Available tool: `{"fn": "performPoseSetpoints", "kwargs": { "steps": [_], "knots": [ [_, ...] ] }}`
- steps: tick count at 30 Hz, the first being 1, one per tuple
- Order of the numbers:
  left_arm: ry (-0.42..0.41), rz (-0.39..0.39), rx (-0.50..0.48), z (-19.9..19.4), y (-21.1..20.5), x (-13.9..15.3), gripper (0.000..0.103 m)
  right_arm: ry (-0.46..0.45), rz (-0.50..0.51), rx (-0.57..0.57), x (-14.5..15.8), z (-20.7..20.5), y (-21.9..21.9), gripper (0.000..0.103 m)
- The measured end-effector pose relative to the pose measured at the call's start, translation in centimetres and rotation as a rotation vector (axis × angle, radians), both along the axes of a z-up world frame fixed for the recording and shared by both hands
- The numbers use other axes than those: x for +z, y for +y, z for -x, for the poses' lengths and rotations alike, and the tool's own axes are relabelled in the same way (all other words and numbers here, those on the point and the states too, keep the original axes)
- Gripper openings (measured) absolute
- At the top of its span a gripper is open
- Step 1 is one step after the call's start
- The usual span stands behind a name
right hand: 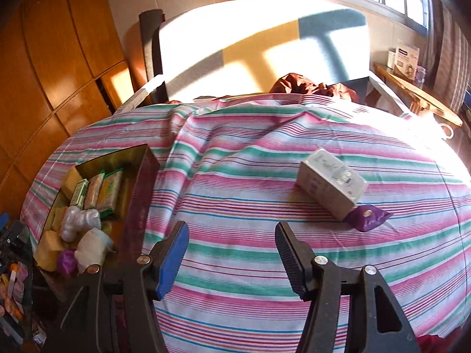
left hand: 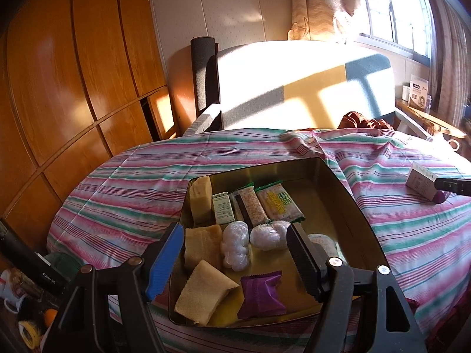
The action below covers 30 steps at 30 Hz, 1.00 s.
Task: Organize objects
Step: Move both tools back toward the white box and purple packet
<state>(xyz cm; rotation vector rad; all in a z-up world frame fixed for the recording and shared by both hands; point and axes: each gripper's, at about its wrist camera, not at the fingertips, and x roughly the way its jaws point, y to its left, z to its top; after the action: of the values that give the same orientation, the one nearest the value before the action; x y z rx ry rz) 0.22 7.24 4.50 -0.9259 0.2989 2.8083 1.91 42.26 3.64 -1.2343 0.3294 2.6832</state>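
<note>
A gold-lined tin tray (left hand: 321, 203) sits on a striped cloth (left hand: 123, 200). In it lie tan cake pieces (left hand: 203, 245), wrapped snack bars (left hand: 278, 204), white wrapped balls (left hand: 235, 245) and a purple packet (left hand: 262, 295). My left gripper (left hand: 234, 232) hovers open over the tray's near half, gripping nothing. In the right wrist view a white box (right hand: 329, 186) lies on the cloth with another purple packet (right hand: 368, 219) tucked at its near corner. My right gripper (right hand: 232, 259) is open and empty, short of the box and to its left. The tray (right hand: 144, 182) is at the far left there.
A wooden wardrobe (left hand: 73, 73) lines the left side. A sunlit padded chair back (left hand: 294, 88) and a red cloth (right hand: 297, 83) stand beyond the table. A wooden shelf (right hand: 412, 94) with boxes is at the right under the window. Clutter (left hand: 32, 323) lies at lower left.
</note>
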Motion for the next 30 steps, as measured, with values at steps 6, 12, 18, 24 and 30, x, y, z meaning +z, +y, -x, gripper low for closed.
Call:
{"fn": "performPoseSetpoints", "kwargs": {
  "steps": [6, 12, 18, 24, 30],
  "knots": [
    [-0.006, -0.016, -0.111, 0.3, 3.4, 0.6, 0.073, 0.038, 0.025, -0.191, 0.6, -1.4, 7.6, 0.065],
    [-0.048, -0.045, -0.253, 0.9, 9.1, 1.0, 0.073, 0.079, 0.092, -0.44, -0.6, -4.1, 15.4, 0.065],
    [-0.169, -0.103, -0.373, 2.2, 16.0, -0.2, 0.073, 0.113, 0.352, -0.644, -3.9, -8.1, 20.8, 0.065],
    [-0.357, -0.158, -0.45, 4.2, 24.2, -2.9, 0.073, 0.118, 0.439, -0.662, -4.9, -8.8, 21.3, 0.065],
    [-0.575, -0.263, -0.443, 7.3, 31.9, -5.6, 0.079, 0.132, 0.459, -0.611, -4.7, -8.3, 20.8, 0.065]
  ]
}}
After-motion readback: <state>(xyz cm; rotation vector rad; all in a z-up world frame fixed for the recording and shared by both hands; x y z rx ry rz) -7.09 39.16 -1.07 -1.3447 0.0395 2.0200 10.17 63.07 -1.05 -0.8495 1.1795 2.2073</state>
